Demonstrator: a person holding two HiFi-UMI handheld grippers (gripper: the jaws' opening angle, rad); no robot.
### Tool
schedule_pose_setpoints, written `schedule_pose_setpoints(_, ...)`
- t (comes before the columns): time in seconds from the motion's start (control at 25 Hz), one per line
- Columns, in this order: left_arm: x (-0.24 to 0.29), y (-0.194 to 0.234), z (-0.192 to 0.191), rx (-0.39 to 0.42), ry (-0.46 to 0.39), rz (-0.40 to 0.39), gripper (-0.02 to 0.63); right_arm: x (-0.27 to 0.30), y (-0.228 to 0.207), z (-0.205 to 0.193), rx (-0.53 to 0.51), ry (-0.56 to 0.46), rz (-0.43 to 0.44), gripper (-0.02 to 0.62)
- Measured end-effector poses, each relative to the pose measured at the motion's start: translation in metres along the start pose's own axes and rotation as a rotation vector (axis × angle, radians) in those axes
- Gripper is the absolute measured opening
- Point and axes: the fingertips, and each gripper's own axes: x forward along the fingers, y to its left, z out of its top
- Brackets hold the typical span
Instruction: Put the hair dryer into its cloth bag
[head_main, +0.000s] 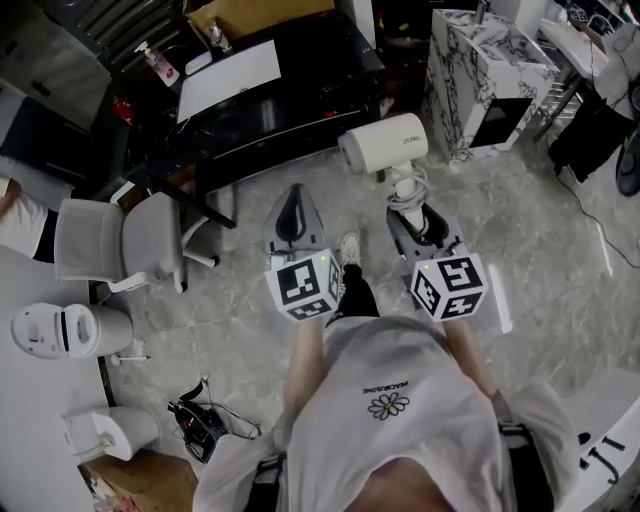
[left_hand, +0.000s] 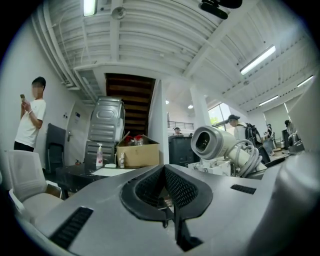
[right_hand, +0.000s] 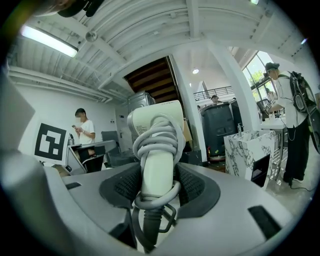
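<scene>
A cream hair dryer (head_main: 385, 143) with its grey cord wound round the handle stands upright in my right gripper (head_main: 418, 222), barrel pointing left. In the right gripper view the handle (right_hand: 156, 165) sits between the black pads, which press on both its sides. My left gripper (head_main: 292, 208) is held level beside it, to the left, jaws shut with nothing between them (left_hand: 165, 175). From the left gripper view the dryer (left_hand: 212, 142) shows at the right, nozzle facing me. No cloth bag shows in any view.
A black table (head_main: 290, 110) with a white sheet and a cardboard box (left_hand: 137, 154) stands ahead. A marbled white cabinet (head_main: 490, 70) is ahead right, a grey chair (head_main: 120, 240) to the left. One person (left_hand: 30, 115) stands at left, another (right_hand: 292, 115) at right.
</scene>
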Motion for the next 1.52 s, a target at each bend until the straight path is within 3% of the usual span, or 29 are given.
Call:
schedule_pose_setpoints(0.36, 0.141, 0.052, -0.003, -0.043, -0.003, -0.04, 0.017, 0.119, -0.043, 0.027, -0.012, 0.033, -0.065, 0.192)
schedule_pose_setpoints(0.48, 0.196, 0.071, 0.011, -0.043, -0.012, -0.058, 0.017, 0.163, -0.059, 0.051, -0.006, 0.04, -0.085, 0.192)
schedule_pose_setpoints(0.68, 0.291, 0.119, 0.023, -0.064, -0.003, -0.024, 0.018, 0.254, -0.079, 0.094, 0.026, -0.005, -0.098, 0.192)
schedule_pose_setpoints(0.84, 0.343, 0.145, 0.018, -0.03, -0.005, -0.056, 0.017, 0.315, -0.089, 0.109, 0.028, -0.013, -0.12, 0.192)
schedule_pose_setpoints(1.04, 0.389, 0.152, 0.014, -0.01, -0.013, -0.13, 0.018, 0.363, -0.097, 0.121, 0.034, 0.001, -0.121, 0.192)
schedule_pose_setpoints(1.24, 0.417, 0.134, -0.001, 0.002, 0.064, -0.278, 0.017, 0.387, -0.104, 0.129, 0.049, 0.03, -0.113, 0.192)
schedule_pose_setpoints(1.52, 0.429, 0.128, -0.014, 0.053, 0.103, -0.303, 0.017, 0.407, -0.111, 0.127, 0.06, 0.049, -0.102, 0.192)
